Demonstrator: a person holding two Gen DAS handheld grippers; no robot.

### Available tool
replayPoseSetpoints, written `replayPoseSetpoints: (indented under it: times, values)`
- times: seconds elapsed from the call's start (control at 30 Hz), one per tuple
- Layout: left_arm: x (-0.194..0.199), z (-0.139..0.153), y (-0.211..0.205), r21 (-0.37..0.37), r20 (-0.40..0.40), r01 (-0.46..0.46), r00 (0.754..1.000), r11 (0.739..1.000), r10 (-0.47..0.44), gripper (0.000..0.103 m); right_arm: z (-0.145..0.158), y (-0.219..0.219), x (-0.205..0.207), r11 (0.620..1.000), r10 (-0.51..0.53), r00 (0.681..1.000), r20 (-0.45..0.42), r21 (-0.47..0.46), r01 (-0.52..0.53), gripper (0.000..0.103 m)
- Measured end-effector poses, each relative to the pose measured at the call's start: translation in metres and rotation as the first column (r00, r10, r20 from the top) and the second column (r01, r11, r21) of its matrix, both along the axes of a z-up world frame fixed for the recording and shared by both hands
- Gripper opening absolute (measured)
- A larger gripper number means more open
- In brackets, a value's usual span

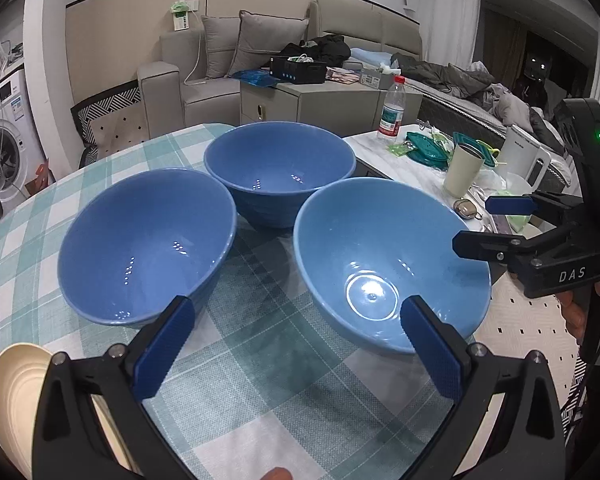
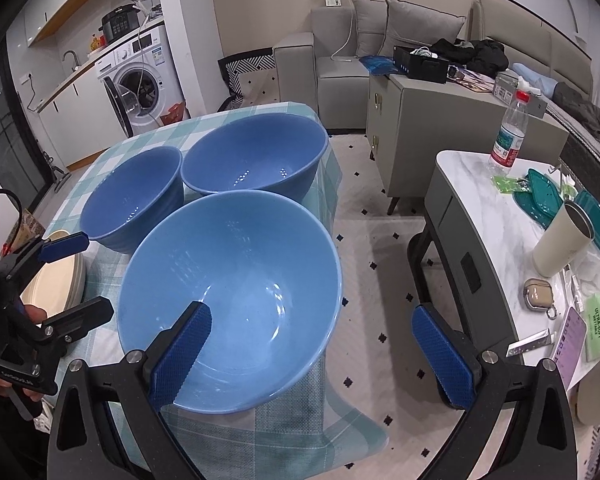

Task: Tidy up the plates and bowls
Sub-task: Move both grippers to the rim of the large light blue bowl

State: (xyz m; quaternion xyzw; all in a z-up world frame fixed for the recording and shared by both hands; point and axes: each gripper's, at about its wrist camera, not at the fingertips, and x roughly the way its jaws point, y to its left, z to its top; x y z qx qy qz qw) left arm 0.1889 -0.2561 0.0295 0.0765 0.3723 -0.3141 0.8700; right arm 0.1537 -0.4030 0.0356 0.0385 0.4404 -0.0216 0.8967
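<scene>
Three bowls, all blue: the near bowl [image 2: 236, 292] is a lighter sky blue; the left bowl [image 2: 134, 196] and the far bowl [image 2: 256, 160] are a deeper mid blue. The tablecloth [image 1: 260, 380] on the bench carries a teal, pale green and white check. The plates [image 2: 56, 280] at the cloth's edge are cream. Left claw [image 1: 296, 356]: black frame, dark blue textured pads. Right claw [image 2: 320, 356]: same black frame and dark blue pads. The side table [image 2: 480, 184] top is white marble with grey veining. The tumbler [image 2: 560, 240] is cream; the water bottle [image 2: 508, 136] is clear with a red cap. The rug [image 2: 380, 272] is off-white with small black diamonds.
</scene>
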Motion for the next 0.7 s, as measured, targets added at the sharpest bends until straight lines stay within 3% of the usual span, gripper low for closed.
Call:
replayPoseSetpoints:
  times: [0.7]
  values:
    - [0.012, -0.014, -0.014, 0.040, 0.000, -0.001, 1.000, 0.999, 0.001, 0.102, -0.024, -0.010, 0.016, 0.999, -0.032, 0.997, -0.063, 0.002, 0.032, 0.102]
